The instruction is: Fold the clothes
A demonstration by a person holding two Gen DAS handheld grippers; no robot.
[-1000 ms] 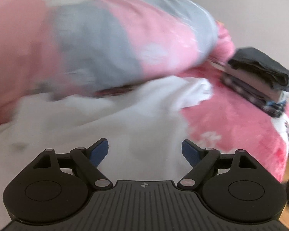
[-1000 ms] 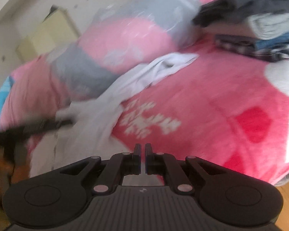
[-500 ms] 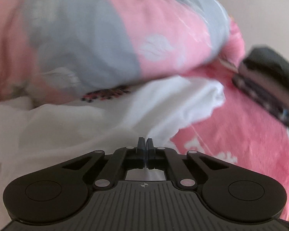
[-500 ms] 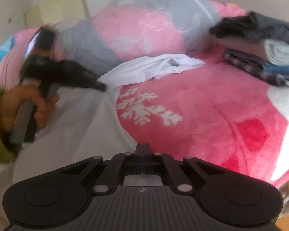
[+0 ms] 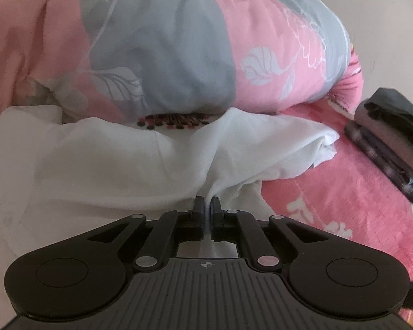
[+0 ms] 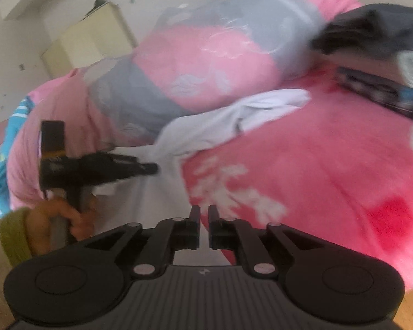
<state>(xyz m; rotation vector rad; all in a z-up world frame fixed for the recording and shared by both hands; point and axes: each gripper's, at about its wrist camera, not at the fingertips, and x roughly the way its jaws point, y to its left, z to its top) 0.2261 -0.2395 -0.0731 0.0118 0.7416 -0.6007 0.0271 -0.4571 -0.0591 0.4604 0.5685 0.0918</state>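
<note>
A white garment (image 5: 124, 165) lies crumpled on a pink blanket (image 5: 344, 192), against a rolled pink and grey quilt (image 5: 179, 55). My left gripper (image 5: 206, 202) pinches a ridge of this cloth, which bunches up between its pads; the jaws are opening only a trifle. In the right wrist view the same garment (image 6: 234, 115) trails from the quilt toward me. There the left gripper (image 6: 152, 168), held by a hand (image 6: 55, 220) in a green sleeve, rests its tips on the cloth. My right gripper (image 6: 203, 210) hovers over the garment's near part, jaws opening with a narrow gap and nothing between them.
A stack of folded dark clothes (image 5: 391, 137) sits at the right on the blanket, also seen blurred as the same stack (image 6: 385, 55). The quilt (image 6: 206, 63) blocks the far side. A cream cabinet (image 6: 90, 35) stands by the wall. Wooden floor shows at the lower right.
The left gripper went from wide open to closed on the white cloth and sank closer to it. The right gripper's fingers parted slightly, and the left hand and gripper came into its view.
</note>
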